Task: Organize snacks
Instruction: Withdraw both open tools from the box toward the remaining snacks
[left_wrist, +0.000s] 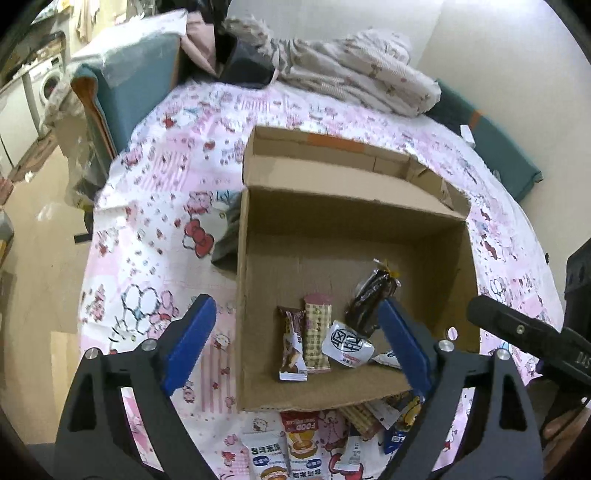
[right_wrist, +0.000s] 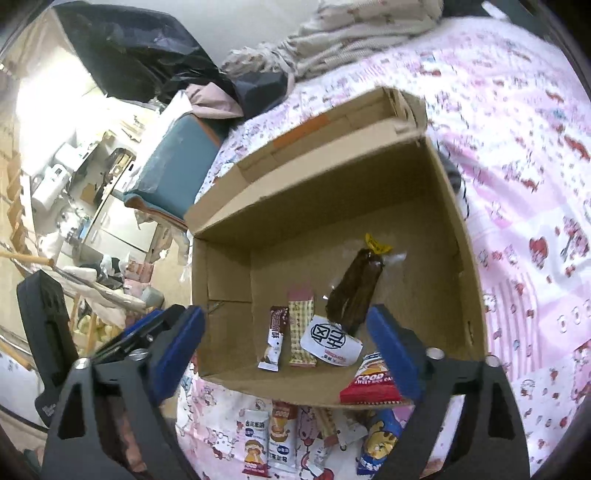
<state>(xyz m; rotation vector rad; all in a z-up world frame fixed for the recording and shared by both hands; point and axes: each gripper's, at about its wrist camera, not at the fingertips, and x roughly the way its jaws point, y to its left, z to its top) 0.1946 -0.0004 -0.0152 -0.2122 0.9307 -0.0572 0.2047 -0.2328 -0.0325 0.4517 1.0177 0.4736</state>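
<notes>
With both the left gripper (left_wrist: 295, 345) and right gripper (right_wrist: 286, 349) spread empty above the brown cardboard box (left_wrist: 258, 221), we judge the loose foil snack packets (right_wrist: 284, 439) before it light, crinkly, slippery, best pinched mid-body.

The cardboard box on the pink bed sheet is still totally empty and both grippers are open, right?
Not quite. The cardboard box is not empty: the right wrist view shows several snack packets lying on its floor. It does sit on the pink bed sheet, and the left gripper and right gripper are open.
</notes>
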